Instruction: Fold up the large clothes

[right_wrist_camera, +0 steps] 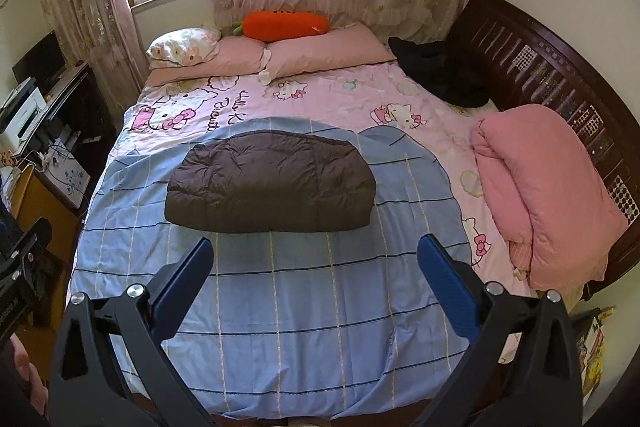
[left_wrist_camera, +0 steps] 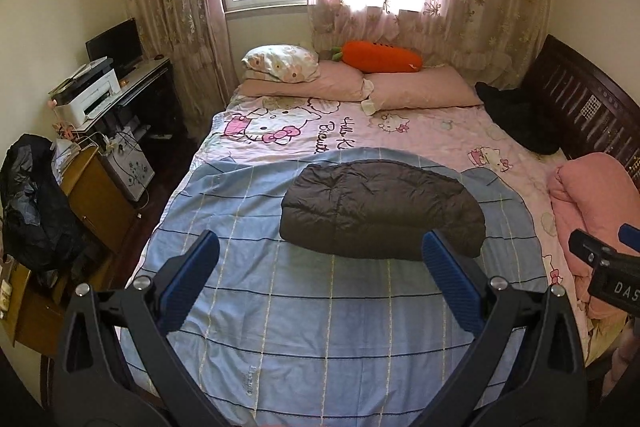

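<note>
A dark brown quilted jacket (left_wrist_camera: 380,211) lies folded into a compact bundle on the blue checked sheet (left_wrist_camera: 280,307) in the middle of the bed. It also shows in the right wrist view (right_wrist_camera: 272,183). My left gripper (left_wrist_camera: 320,247) is open and empty, held above the sheet just short of the bundle's near edge. My right gripper (right_wrist_camera: 316,251) is open and empty, also above the sheet (right_wrist_camera: 300,307) in front of the bundle. Part of the right gripper's body shows at the right edge of the left wrist view (left_wrist_camera: 608,267).
A pink folded quilt (right_wrist_camera: 544,187) lies at the bed's right side by the dark wooden headboard (right_wrist_camera: 552,67). A black garment (right_wrist_camera: 440,71), pink pillows (right_wrist_camera: 328,51) and an orange carrot cushion (right_wrist_camera: 284,25) lie at the far end. A desk with a printer (left_wrist_camera: 88,95) stands left.
</note>
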### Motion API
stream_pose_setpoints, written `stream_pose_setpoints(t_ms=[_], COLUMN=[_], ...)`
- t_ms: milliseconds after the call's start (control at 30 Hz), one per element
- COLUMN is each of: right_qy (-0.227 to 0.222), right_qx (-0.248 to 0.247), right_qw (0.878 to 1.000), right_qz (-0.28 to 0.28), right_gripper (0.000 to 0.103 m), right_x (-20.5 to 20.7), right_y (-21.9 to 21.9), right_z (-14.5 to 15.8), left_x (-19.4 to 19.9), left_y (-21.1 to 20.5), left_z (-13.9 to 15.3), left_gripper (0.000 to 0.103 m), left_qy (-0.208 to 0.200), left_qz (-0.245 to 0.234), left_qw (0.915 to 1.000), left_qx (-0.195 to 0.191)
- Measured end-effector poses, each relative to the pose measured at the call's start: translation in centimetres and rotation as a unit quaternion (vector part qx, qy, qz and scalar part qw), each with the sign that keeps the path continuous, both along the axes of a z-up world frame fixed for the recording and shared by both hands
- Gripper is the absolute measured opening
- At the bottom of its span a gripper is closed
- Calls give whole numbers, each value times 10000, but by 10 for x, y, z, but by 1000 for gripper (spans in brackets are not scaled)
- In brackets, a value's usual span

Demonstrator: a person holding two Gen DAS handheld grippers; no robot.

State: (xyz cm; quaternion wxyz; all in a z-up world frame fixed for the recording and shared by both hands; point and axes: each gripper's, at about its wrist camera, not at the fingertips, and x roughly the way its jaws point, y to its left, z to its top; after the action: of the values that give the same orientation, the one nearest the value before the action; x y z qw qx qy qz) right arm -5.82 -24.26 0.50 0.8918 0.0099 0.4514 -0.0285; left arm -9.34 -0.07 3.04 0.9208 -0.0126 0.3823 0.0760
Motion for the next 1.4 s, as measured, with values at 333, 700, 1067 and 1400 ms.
stream_pose_setpoints(t_ms=[333, 700, 1067, 1400], right_qy=[-37, 18, 85, 93], right_qx=[3, 21, 28, -37], right_qw=[10000, 10000, 10000, 9999], right_qz=[-48, -29, -33, -52], right_gripper=[102, 102, 102, 102], right_x=[5, 12, 18, 19], right_y=[1, -1, 3, 6], right_z=[0, -3, -10, -10], left_x=[9, 18, 22, 25], left_y=[-1, 1, 2, 0], left_z=[-2, -7, -12, -18], left_gripper=[101, 101, 101, 101], left_qy=[57, 75, 150, 216], left_qz=[-131, 7, -20, -78], left_qw=[9999, 9999, 9999, 9997], left_qx=[89, 72, -24, -68])
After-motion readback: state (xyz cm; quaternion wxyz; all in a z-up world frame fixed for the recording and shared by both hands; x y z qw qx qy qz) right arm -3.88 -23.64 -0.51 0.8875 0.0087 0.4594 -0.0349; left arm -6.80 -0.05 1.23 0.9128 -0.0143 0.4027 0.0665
